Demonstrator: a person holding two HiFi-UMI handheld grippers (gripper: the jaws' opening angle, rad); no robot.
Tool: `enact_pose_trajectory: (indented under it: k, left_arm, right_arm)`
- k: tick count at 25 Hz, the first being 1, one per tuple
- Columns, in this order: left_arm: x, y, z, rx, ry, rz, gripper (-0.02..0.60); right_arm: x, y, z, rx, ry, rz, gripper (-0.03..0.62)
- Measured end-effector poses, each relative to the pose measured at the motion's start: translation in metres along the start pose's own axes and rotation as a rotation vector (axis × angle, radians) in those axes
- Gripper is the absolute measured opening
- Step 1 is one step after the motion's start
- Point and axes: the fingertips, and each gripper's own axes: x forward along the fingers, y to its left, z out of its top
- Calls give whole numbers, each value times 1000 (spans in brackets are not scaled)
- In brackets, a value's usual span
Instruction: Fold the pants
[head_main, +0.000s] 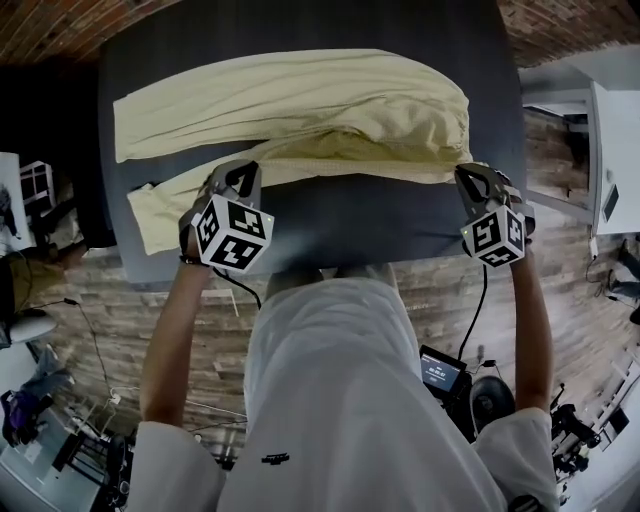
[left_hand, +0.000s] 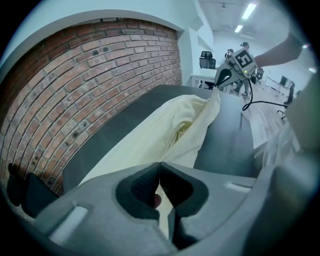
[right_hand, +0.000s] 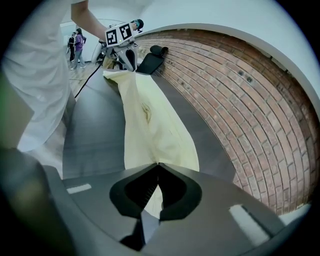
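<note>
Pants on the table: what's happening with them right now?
A person stands at the dark table with a gripper in each hand. The left gripper and the right gripper are both shut on the near edge of the pale yellow pants, holding it stretched between them. The rest lies spread across the table.

Pants (head_main: 300, 100) cover far table (head_main: 350, 220); near strip free; brick wall (right_hand: 250, 100) behind.

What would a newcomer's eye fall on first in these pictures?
The pale yellow pants lying lengthwise across the dark table stand out first, bright against the dark top. Next come the left hand-held gripper and the right hand-held gripper, each shut on the near edge of the fabric, one toward each side. A brick wall runs behind the table.
</note>
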Motion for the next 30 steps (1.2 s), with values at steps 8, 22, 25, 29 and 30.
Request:
enact_pose_trajectory:
  k: [8,22,25,29,30]
  left_arm:
    - [3,45,25,12,-4,60,5]
    - [49,103,55,14,54,125,6]
    - [66,118,62,23,68,133,6]
    - [93,133,67,32,100,134,6]
    - [100,136,66,29,108,131,6]
  right_arm:
    - [2,-53,25,-39,-35,-52,9]
    - [54,-125,42,-74,-48,-43,9]
    - [69,-139,39,-65,-44,-34,9]
    - [94,-151,34,-52,-25,-9,9]
    - [101,-152,33,-49,-19,-3,9]
